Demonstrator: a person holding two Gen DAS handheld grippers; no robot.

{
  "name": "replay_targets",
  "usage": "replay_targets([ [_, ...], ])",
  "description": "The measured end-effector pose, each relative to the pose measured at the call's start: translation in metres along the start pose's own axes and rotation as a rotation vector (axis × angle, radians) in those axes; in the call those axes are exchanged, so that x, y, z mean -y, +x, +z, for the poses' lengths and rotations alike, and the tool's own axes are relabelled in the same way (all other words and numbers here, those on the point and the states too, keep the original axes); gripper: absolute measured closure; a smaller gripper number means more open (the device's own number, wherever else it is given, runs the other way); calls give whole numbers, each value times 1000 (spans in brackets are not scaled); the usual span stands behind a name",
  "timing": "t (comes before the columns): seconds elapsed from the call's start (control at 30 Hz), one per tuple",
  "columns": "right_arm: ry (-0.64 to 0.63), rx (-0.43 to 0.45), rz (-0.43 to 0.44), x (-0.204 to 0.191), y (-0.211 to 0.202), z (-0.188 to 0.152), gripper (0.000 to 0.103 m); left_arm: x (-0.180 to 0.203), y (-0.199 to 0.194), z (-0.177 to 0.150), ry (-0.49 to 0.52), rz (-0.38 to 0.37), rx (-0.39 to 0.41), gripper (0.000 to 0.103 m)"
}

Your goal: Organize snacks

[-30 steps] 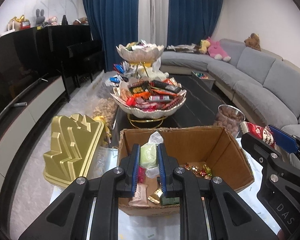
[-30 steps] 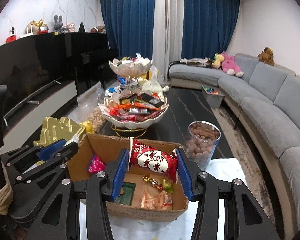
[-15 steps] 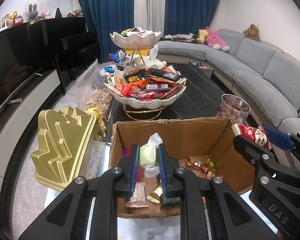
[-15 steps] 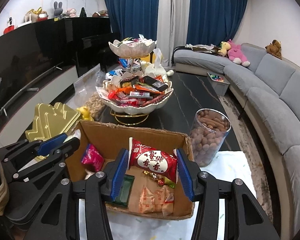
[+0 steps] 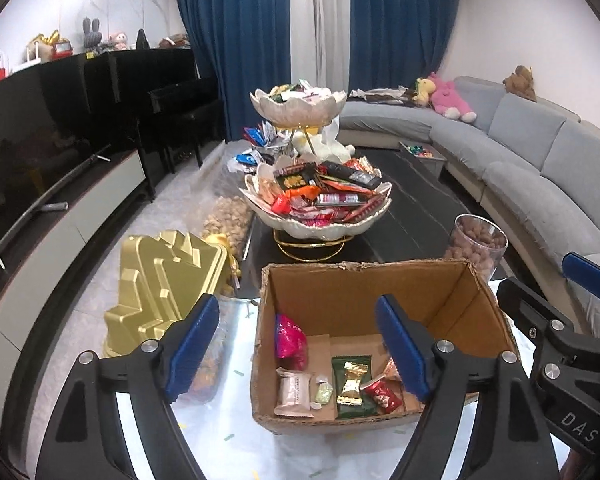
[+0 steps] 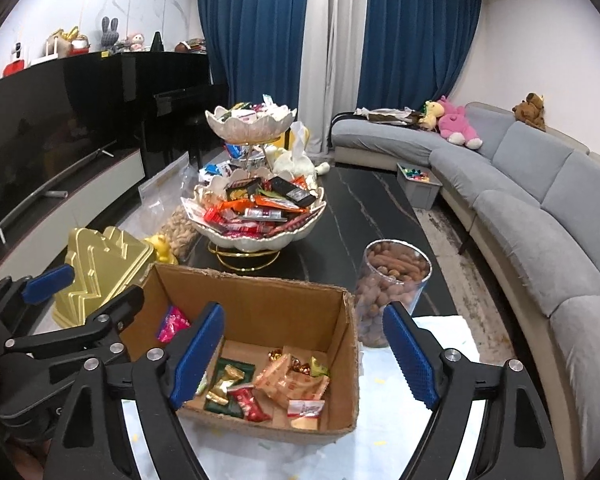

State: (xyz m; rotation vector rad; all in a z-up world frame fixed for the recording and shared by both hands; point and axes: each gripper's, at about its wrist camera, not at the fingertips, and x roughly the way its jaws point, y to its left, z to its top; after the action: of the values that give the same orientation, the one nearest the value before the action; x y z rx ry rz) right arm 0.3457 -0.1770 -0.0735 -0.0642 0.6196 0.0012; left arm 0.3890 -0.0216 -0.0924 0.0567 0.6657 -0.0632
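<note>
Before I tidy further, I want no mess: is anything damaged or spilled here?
Nothing spilled. The cardboard box has a ragged, torn top rim, and its snacks lie jumbled on the bottom. The two-tier dish is heaped, wrappers overhanging its edge.

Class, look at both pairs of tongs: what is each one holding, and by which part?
Nothing is held. The left tongs and right tongs have just opened and stand empty above the cardboard box.

Side by side, the left gripper [image 5: 296,348] and right gripper [image 6: 306,354] tilt downward, blue-padded fingers [image 5: 192,344] just spread wide, nothing between either pair.
</note>
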Motion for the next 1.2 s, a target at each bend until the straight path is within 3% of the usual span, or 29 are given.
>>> replay_targets([
  [0.67, 29, 77, 0, 6, -76, 3, 16, 1, -78, 0, 3, 21, 66, 16],
  [1.2, 30, 62, -8, 15, -125, -28, 16, 4, -131, -35, 2, 52, 64, 15],
])
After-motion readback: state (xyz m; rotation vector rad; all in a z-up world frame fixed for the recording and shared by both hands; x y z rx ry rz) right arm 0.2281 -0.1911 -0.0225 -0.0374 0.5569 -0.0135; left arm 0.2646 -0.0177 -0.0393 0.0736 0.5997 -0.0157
